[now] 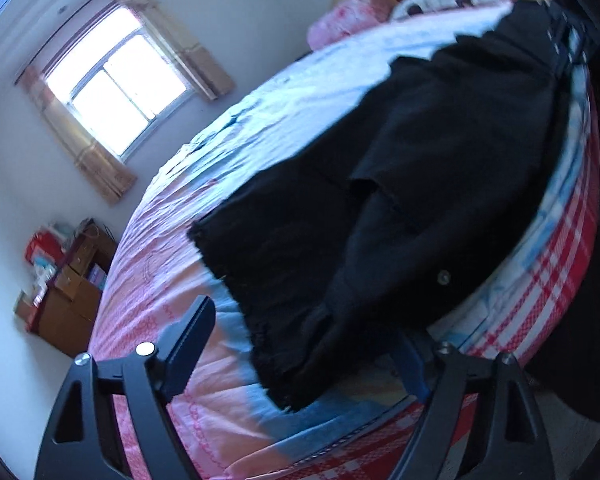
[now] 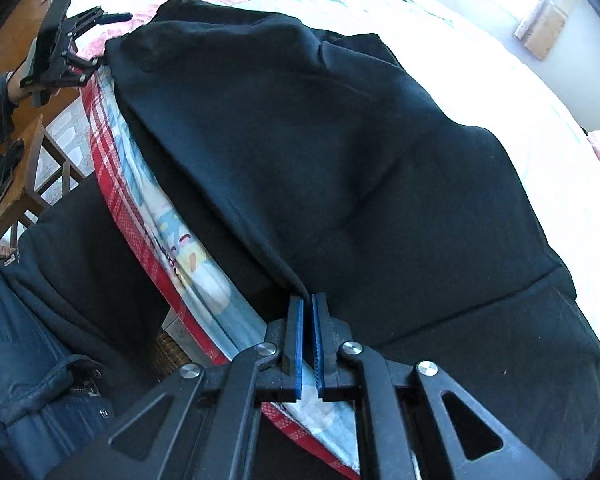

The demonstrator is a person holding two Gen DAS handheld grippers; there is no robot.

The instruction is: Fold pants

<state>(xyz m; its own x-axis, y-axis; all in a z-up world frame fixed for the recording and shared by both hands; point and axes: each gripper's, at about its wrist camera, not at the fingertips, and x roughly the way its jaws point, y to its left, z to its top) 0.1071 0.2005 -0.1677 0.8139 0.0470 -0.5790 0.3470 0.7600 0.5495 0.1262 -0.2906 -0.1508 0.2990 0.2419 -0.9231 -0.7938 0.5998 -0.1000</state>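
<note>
Left wrist view: the left gripper (image 1: 300, 344) stood wide open at the bed's near edge, straddling the frayed hems of the black cotton pants (image 1: 380, 200), probably lining up a grasp.
Pants: spread along the near edge of the pink-and-blue sheeted bed (image 1: 172, 280); its far side lay bare, leaving room for folding.
Right wrist view: the right gripper (image 2: 307, 304) had its blue pads nearly together, pinching the pants' edge (image 2: 340, 140), probably keeping the cloth taut.

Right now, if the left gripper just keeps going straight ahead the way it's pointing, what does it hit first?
Most likely the black pants, whose frayed hem lies just ahead between the left gripper fingers, on the bed. Depth is unclear.
</note>
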